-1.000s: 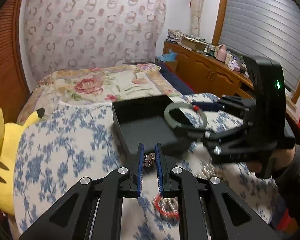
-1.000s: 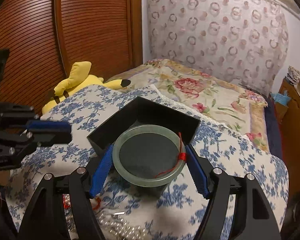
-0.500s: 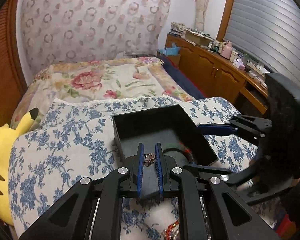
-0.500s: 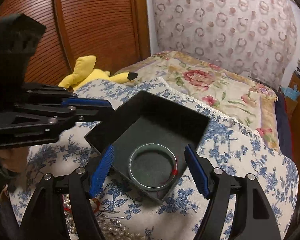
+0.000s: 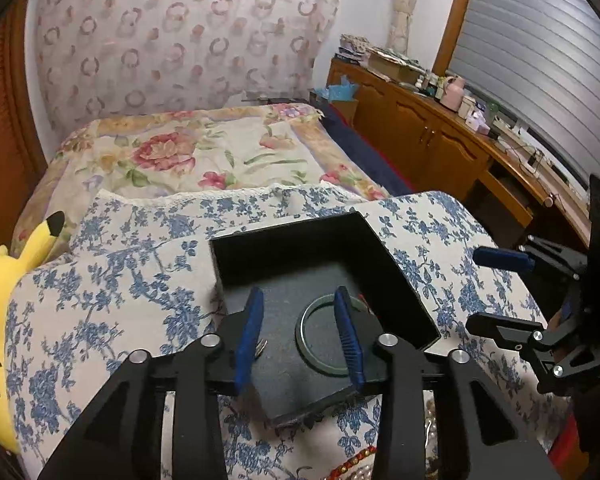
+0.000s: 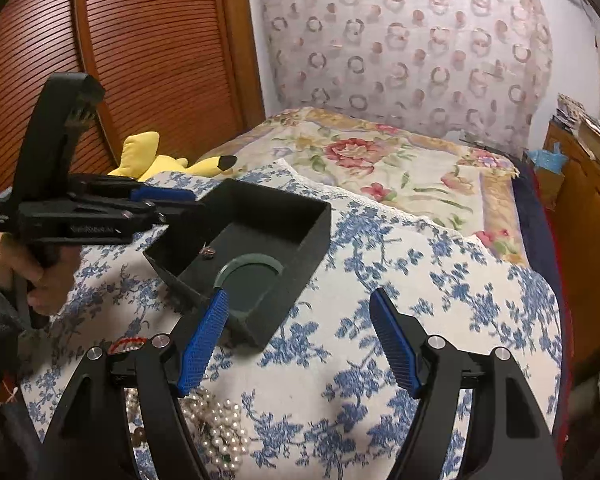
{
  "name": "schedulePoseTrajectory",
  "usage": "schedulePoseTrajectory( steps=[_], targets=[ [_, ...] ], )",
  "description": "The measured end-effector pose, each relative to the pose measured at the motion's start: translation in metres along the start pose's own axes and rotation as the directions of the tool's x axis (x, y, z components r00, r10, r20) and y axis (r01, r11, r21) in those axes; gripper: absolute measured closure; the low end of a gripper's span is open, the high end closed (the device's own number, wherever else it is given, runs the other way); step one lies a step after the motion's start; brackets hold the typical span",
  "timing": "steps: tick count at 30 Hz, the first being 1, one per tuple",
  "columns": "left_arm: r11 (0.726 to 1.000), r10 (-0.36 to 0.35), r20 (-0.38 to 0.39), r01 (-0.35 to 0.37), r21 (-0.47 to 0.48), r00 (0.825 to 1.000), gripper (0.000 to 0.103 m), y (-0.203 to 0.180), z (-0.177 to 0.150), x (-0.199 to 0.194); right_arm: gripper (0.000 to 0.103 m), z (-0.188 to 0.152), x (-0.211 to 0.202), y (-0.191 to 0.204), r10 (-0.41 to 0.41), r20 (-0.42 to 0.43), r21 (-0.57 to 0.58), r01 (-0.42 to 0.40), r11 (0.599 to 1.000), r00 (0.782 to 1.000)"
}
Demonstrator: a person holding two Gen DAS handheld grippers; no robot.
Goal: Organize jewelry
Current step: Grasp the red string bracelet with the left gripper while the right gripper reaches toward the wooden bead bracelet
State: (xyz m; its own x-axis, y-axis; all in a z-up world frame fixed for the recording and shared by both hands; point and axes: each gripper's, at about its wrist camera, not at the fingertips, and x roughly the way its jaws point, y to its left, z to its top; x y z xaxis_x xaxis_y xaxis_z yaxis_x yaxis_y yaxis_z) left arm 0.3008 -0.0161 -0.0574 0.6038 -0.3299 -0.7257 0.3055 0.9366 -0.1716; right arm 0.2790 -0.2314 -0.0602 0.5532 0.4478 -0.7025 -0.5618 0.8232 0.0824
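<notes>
On bedspread (image 6: 380, 280), I hold both grippers, left (image 5: 298, 328) and right (image 6: 300, 332), released: bangle (image 5: 324, 336) and small trinket (image 6: 209, 253) lie in box (image 6: 300, 240).

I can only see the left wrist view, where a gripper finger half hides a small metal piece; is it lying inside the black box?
Observer: Yes. The right wrist view shows the small metal piece on the floor of the black box, apart from the green bangle.
Operator: Thank you. Is any jewelry left outside the box?
Observer: A pearl necklace lies heaped on the flowered cloth, just below the right gripper, which is open and empty.
Operator: Anything else nearby?
Observer: What looks like a red bracelet lies beside the pearls, mostly hidden behind that gripper's frame.
</notes>
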Motion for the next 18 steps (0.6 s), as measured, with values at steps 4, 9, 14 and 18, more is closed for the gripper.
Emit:
schedulePoseTrajectory(
  steps=[4,9,14,18],
  targets=[
    [1.0,0.03,0.008,-0.03,0.003,1.0,0.059,0.001,-0.011,-0.019,0.028,-0.008,-0.008,0.003,0.0,0.008,0.017,0.0,1.0,1.0],
    [0.999,0.033,-0.043,-0.033,0.013,0.999,0.059,-0.001,-0.048,-0.036,0.028,-0.028,-0.02,0.013,0.024,-0.005,0.028,-0.024,0.999,1.0],
    [1.0,0.018,-0.096,-0.017,0.012,0.995,0.059,-0.01,-0.086,-0.041,0.028,-0.051,-0.018,0.026,0.039,-0.044,0.036,-0.038,0.999,0.998],
    [0.999,-0.03,-0.107,0.031,0.007,0.994,0.059,-0.024,-0.104,-0.044,0.028,-0.065,-0.015,0.036,0.032,-0.076,0.023,-0.03,0.999,0.997]
  ],
)
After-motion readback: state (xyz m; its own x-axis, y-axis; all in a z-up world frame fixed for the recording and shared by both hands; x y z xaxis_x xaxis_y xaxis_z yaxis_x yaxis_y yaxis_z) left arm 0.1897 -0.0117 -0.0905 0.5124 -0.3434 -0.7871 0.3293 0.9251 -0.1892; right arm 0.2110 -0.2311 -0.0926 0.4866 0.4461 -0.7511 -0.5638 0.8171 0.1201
